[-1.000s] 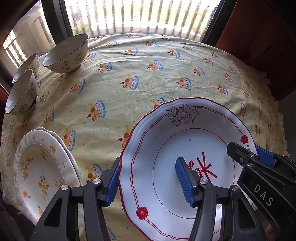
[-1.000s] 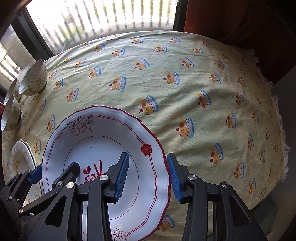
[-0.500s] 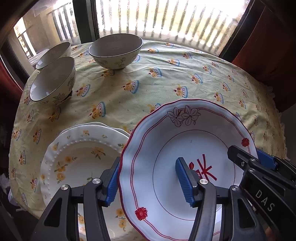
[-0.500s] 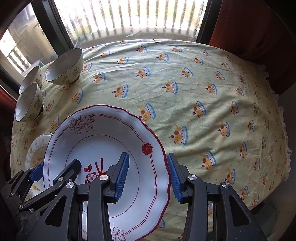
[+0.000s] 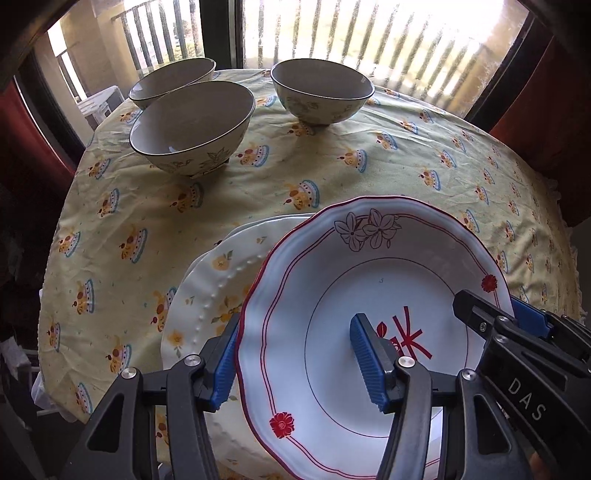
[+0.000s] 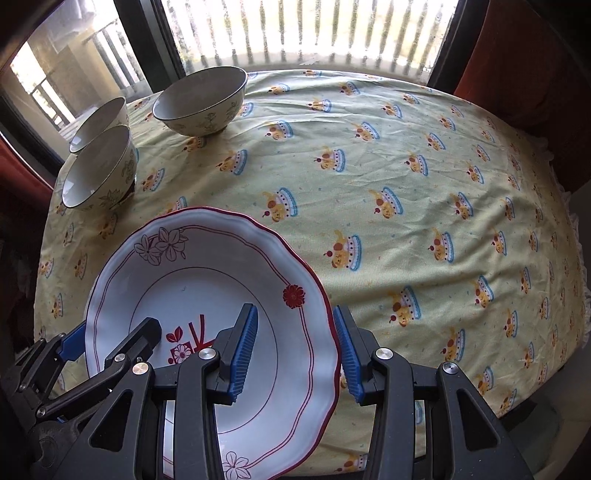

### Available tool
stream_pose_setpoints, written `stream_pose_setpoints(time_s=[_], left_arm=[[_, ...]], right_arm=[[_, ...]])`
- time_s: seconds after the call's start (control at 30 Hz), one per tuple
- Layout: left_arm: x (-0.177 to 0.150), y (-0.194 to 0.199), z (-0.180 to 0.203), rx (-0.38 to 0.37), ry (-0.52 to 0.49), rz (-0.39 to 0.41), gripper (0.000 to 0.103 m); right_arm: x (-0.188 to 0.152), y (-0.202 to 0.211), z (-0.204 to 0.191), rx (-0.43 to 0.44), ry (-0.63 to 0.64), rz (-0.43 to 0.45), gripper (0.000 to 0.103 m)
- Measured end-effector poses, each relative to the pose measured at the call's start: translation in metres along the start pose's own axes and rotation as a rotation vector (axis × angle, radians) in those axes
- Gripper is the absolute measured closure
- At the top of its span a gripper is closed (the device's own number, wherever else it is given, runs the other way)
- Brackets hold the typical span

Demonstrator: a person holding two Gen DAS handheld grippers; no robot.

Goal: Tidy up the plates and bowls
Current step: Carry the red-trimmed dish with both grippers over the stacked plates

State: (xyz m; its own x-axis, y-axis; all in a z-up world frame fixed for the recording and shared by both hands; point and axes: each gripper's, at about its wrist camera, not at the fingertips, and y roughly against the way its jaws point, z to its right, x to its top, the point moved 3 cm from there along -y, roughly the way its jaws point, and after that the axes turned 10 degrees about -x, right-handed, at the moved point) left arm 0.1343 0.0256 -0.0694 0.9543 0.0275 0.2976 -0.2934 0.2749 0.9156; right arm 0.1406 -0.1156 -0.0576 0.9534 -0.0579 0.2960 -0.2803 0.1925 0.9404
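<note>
A white plate with a red scalloped rim hangs above the table, held from both sides. My left gripper is shut on its left rim, one blue pad outside and one inside the dish. On the opposite rim my right gripper is shut the same way. Directly below lies a stack of cream plates with yellow flowers, more than half covered by the held plate. Three flower-patterned bowls stand at the far side; two touch, the third stands apart to the right.
The round table wears a yellow-green cloth with cake prints, which hangs over the edge all around. A window with vertical bars and dark frames stands just behind the bowls. Red curtains flank the table.
Both grippers have carried the red-rimmed plate leftward across the table, so it now hangs over the flowered plates. The bowls have come nearer the middle of both views.
</note>
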Motion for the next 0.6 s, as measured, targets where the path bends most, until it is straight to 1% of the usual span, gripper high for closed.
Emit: stream_pose_setpoints(time_s=[0.13,0.27,0.43,0.6], left_arm=[[-0.007,-0.001,-0.015,0.004,0.014,-0.012,0.044],[-0.015,-0.005,-0.021,0.011,0.021,-0.018,0.044],[-0.018,-0.009,-0.018,0.043,-0.004,-0.001,0.044],[-0.018,-0.01,-0.019,0.049,0.011,0.013,0.044]], right_arm=[[-0.007,-0.002,-0.018,0.002,0.016,-0.012,0.056],[-0.01,-0.01,-0.029,0.0,0.031,-0.025,0.056],[-0.012,-0.021,-0.033,-0.003,0.049,-0.048,0.056],[-0.012,-0.024,-0.033,0.0,0.07,-0.046,0.056]])
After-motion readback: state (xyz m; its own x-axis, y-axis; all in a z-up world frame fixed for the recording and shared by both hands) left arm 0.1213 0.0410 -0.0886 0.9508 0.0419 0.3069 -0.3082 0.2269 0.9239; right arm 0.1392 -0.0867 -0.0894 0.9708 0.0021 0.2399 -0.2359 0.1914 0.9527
